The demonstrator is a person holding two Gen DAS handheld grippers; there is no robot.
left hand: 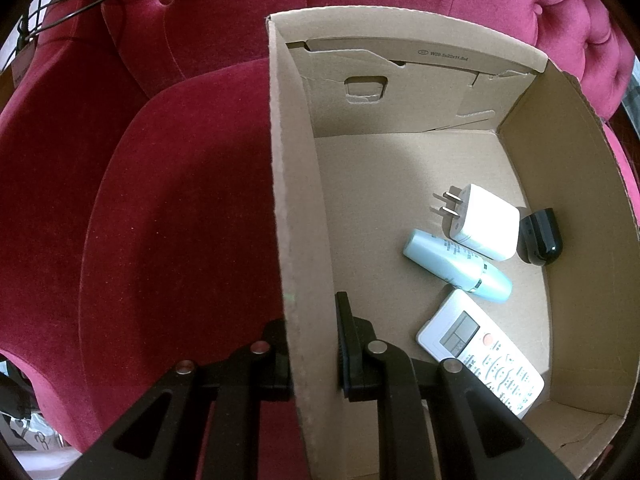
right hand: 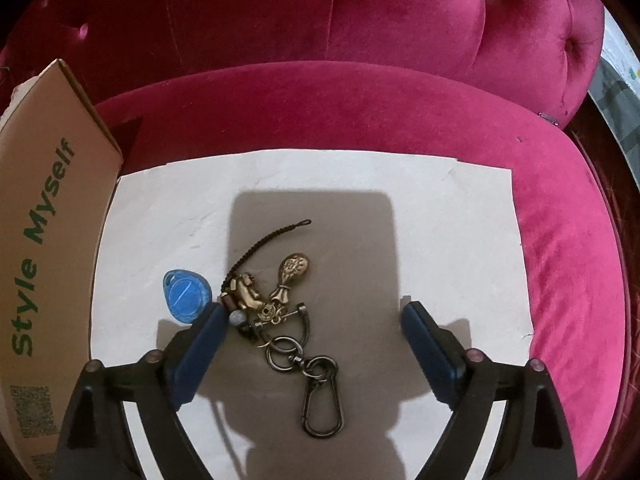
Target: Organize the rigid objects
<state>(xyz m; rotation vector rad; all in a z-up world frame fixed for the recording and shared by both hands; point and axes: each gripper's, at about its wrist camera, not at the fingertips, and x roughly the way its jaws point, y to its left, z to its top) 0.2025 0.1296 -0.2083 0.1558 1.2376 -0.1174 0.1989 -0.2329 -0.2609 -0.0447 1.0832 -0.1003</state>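
My left gripper [left hand: 312, 340] is shut on the left wall of an open cardboard box [left hand: 296, 200], one finger outside and one inside. In the box lie a white plug adapter [left hand: 482, 222], a pale blue bottle [left hand: 456, 264], a white remote control [left hand: 480, 352] and a small black object [left hand: 540, 236]. My right gripper [right hand: 312, 312] is open, low over a bronze keychain [right hand: 280, 312] with charms, rings and a carabiner. A blue key fob [right hand: 186, 294] lies just left of my left finger. Both lie on a white sheet [right hand: 440, 240].
Everything rests on a crimson velvet sofa [right hand: 360, 92] with a tufted back. The box's outer side, printed "Style Myself" [right hand: 40, 248], stands at the left edge of the white sheet. Black cables [left hand: 60, 12] hang at the sofa's far left.
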